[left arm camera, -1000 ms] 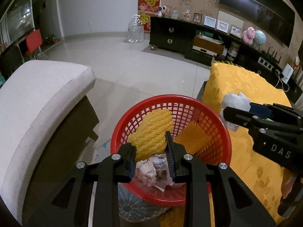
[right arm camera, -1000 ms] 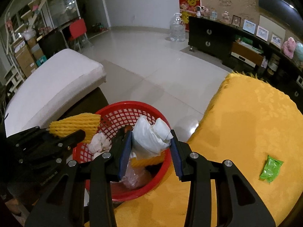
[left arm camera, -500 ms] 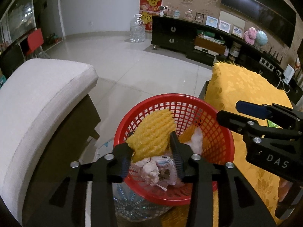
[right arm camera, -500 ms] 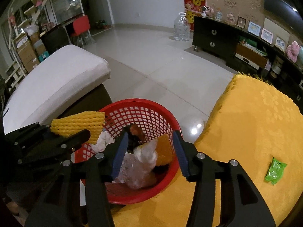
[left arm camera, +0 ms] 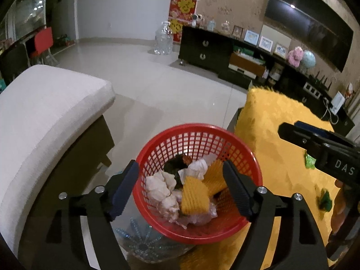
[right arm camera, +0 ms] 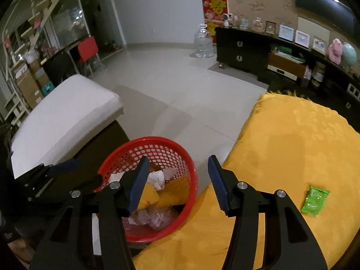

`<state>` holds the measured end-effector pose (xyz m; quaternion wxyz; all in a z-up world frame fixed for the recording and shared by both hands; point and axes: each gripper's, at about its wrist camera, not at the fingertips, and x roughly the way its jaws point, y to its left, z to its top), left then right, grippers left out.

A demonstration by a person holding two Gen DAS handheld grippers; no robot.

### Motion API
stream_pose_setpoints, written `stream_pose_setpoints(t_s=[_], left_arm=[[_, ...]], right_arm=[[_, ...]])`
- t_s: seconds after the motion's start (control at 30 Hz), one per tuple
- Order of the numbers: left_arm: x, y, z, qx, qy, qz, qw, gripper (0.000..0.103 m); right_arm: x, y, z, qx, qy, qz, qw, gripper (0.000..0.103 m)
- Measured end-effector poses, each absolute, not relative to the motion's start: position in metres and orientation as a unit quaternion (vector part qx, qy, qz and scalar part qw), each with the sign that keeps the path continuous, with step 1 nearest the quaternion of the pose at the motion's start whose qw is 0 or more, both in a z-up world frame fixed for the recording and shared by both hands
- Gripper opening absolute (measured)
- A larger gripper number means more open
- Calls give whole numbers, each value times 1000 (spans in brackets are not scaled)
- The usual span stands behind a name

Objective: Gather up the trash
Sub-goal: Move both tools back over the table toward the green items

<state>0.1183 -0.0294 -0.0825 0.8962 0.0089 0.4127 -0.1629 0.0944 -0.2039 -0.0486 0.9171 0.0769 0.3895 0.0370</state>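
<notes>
Both tools, left (left arm camera: 180, 186) and right (right arm camera: 177, 183), hang open and empty over the red basket (right arm camera: 117, 157) of dumped trash, the left's jaws just spread wider; a green wrapper (right arm camera: 315, 200) remains on the yellow-covered surface (right arm camera: 292, 139) to the right.

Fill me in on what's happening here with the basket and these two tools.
A person is collecting trash with a handheld tool in each hand. Both hover over the red basket, which holds crumpled tissues, yellow foam netting and clear plastic. The left tool has just been opening and grips nothing; the right tool is also open and empty. A green wrapper lies on the yellow cloth, not yet collected.
</notes>
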Motion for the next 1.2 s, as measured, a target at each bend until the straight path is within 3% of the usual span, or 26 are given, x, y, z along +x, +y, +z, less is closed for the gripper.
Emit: stream_pose_setpoints(t_s=[0.77,1.2], left_arm=[[91,-68,-62,57,358,-190,912,84],[63,-123,-58,80,350,-247,900,84]], right_arm=[[39,-251,-29,74,337,-50,937,80],[-19,-313,-25,76,328,-133,932,81]])
